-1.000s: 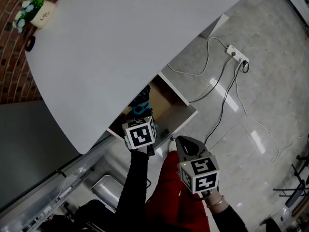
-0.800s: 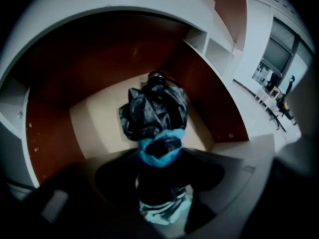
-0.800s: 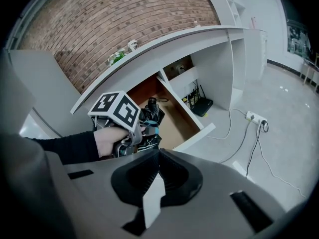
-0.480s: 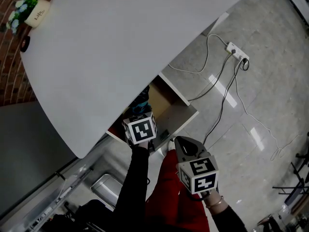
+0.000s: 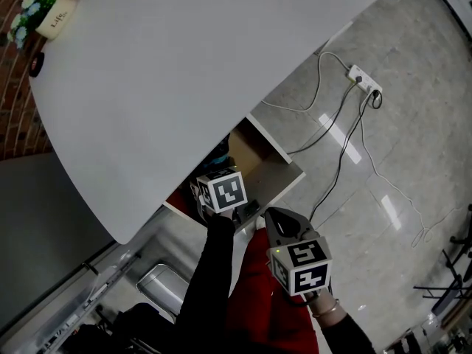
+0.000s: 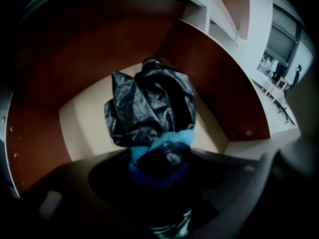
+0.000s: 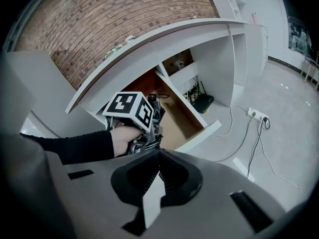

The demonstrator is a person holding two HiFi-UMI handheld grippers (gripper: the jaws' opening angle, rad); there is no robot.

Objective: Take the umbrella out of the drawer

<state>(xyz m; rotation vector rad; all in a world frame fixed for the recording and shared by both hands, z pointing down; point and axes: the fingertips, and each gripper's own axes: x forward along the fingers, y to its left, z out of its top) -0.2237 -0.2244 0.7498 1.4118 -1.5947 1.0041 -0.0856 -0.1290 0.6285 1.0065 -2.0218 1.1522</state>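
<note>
1. The folded black umbrella, with a blue strap round its near end, sits in the left gripper, whose fingers are clamped on that end; its far end points down into the drawer
2. The drawer is pulled open beneath the white worktop, and the umbrella hangs over its pale floor, inside its brown walls
3. The right gripper waits just beside the left one, its fingers together on nothing
4. By my reckoning the grasp is done and the job about half through: the umbrella is not yet clear of the drawer and has to be drawn out
5. Count: one umbrella, one open drawer, two grippers, one flower pot on the worktop, one power strip on the floor
</note>
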